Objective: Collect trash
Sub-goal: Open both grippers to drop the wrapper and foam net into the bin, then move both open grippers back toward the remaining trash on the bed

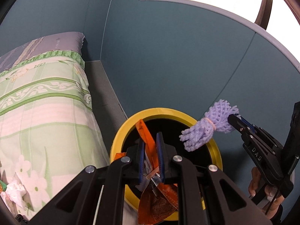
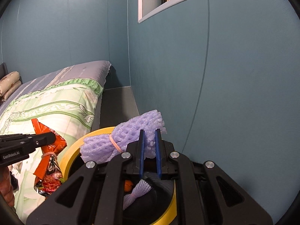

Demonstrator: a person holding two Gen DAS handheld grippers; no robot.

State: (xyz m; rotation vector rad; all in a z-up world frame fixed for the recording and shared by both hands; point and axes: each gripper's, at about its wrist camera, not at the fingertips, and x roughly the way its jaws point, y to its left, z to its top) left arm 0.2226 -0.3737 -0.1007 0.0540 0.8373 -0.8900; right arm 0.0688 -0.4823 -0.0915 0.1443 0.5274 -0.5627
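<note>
Beside bed (image 2: pixel 56 101), foam net (image 2: pixel 131 131) between right fingers (image 2: pixel 142 146) (pinched).

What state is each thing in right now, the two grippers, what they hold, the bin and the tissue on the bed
Left gripper: shut on the orange wrapper, held over the bin.
Right gripper: shut on the purple foam net, above the bin's rim.
Yellow bin: open, no lid; another purple net already lies inside.
White tissue: crumpled, lying on the bed.

Bin (image 1: pixel 120 136) stands between bed (image 1: pixel 43 101) and wall (image 1: pixel 178 65).
</note>
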